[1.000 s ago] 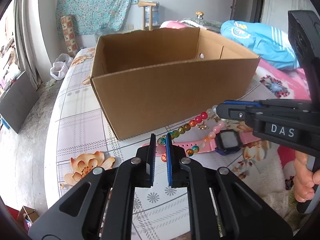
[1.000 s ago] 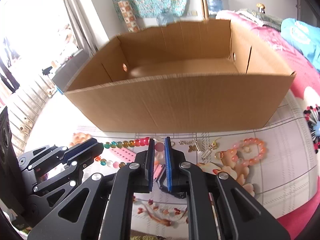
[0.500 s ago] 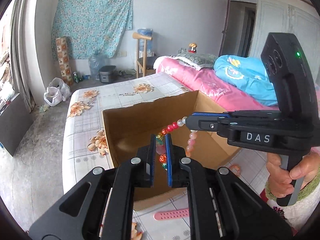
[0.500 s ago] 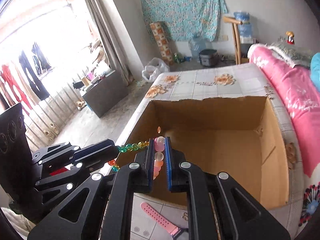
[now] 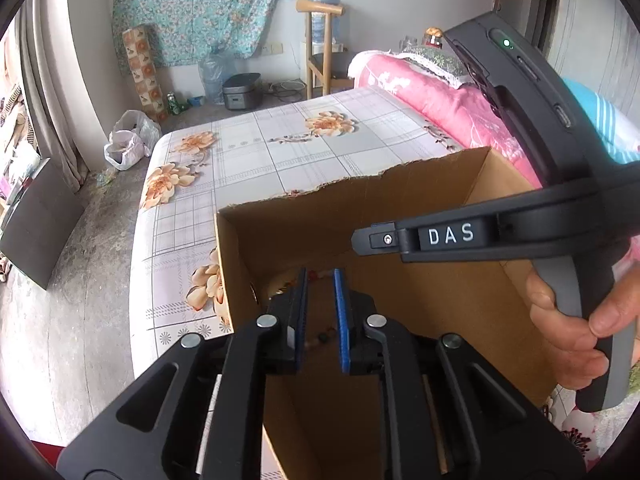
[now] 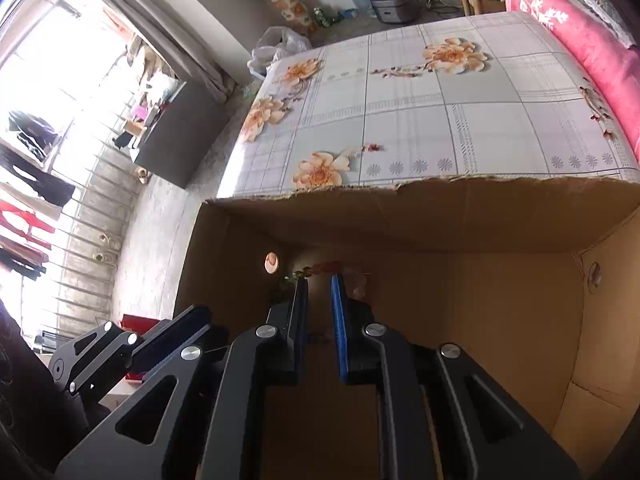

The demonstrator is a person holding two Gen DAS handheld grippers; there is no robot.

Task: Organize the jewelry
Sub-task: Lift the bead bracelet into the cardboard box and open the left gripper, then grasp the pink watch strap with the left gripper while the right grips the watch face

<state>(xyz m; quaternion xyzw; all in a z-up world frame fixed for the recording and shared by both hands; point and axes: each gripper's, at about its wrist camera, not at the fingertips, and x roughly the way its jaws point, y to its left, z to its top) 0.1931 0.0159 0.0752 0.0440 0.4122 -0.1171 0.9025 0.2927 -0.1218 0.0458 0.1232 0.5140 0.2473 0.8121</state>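
A brown cardboard box (image 5: 432, 184) stands open on the flowered bed sheet; it also shows in the right wrist view (image 6: 500, 216). My left gripper (image 5: 320, 276) is over the box, jaws slightly apart and empty. My right gripper (image 6: 319, 284) is over the box too, jaws slightly apart and empty; it shows from the side in the left wrist view (image 5: 372, 240). The bead necklace (image 6: 324, 267) lies on the box floor near the far left corner, beyond the right fingertips. A few of its beads (image 5: 324, 336) show between my left fingers.
The bed sheet (image 5: 280, 148) stretches beyond the box. A pink quilt (image 5: 432, 96) lies at the right. A chair (image 5: 320, 40), a water bottle and a rice cooker (image 5: 240, 90) stand on the floor past the bed. A white bag (image 5: 128, 140) sits at the bed's corner.
Both grippers carried the necklace up over the box and lowered, then opened. The necklace has dropped from their jaws onto the box floor.
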